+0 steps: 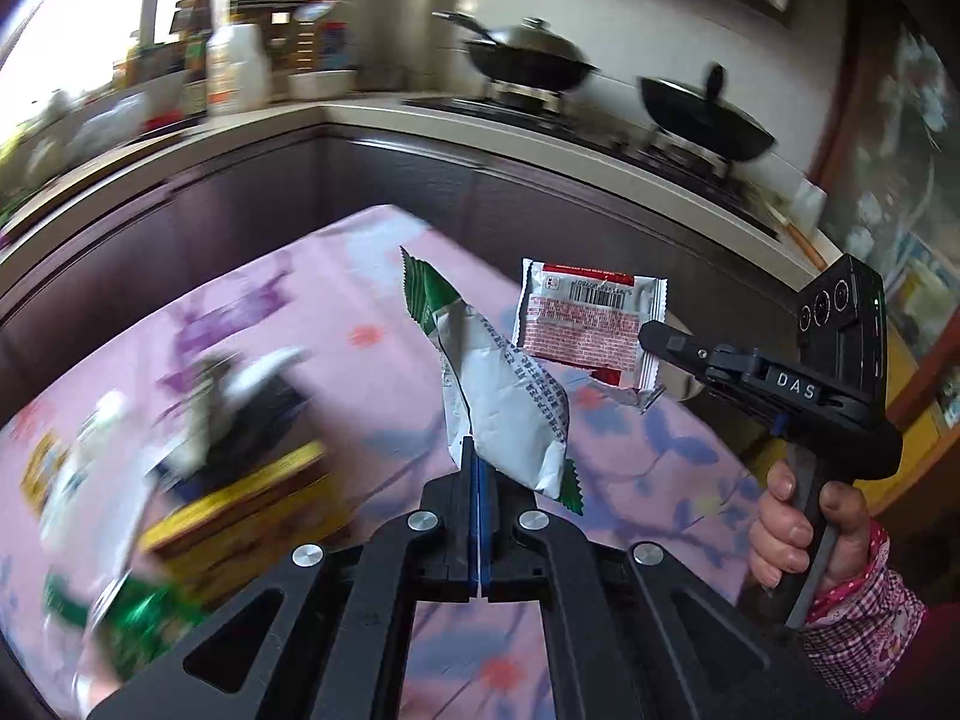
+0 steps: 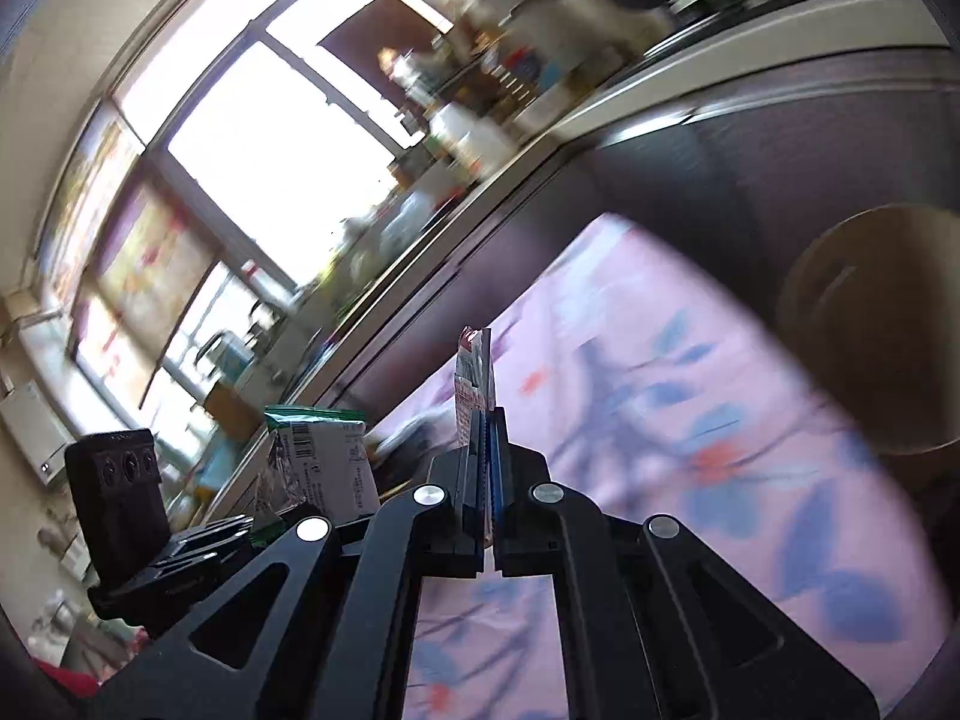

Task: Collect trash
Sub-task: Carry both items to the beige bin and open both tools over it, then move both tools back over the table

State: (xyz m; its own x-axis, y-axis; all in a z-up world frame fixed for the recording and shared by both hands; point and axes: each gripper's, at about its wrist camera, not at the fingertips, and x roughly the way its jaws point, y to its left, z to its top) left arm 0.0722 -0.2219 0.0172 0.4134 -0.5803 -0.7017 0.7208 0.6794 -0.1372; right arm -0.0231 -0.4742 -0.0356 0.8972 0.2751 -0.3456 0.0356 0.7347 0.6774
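- In the left wrist view, the left gripper (image 1: 474, 450) is seen with its jaws pressed together on the lower part of a crumpled green-and-white wrapper (image 1: 498, 396), which is held upright above the table (image 1: 252, 324).
- To the right, the right gripper (image 1: 651, 339) is seen side-on, clamped on the right edge of a red-and-white wrapper (image 1: 585, 321) with a barcode near its top; this wrapper is held in the air just right of the green-and-white one, the two apart.
- The right gripper's handle is gripped by a hand (image 1: 804, 534) coming out of a pink checked sleeve (image 1: 864, 612).
- The table is covered by a pink flowered cloth. On its near left side a yellow box (image 1: 240, 510) and further packaging are seen, too blurred to be named, with a green blurred item (image 1: 138, 612) at the near left edge.
- Beyond the table a kitchen counter (image 1: 384, 120) runs across the far side, with two dark woks (image 1: 528, 54) on a stove and a white bottle (image 1: 237, 69) to the far left.
- In the right wrist view, the right gripper (image 2: 483, 426) is seen with its jaws closed on the red-and-white wrapper (image 2: 474, 372), which is viewed edge-on and stands up from between the fingertips.
- At the left, the green-and-white wrapper (image 2: 324, 462) is visible beside the left gripper's black camera housing (image 2: 117, 480); the jaws of that gripper are hidden here.
- Below lies the pink flowered table (image 2: 690, 360), and a round brownish object (image 2: 864, 324), blurred, is seen at its far right edge.
- A bright window (image 2: 264, 138) fills the far left.
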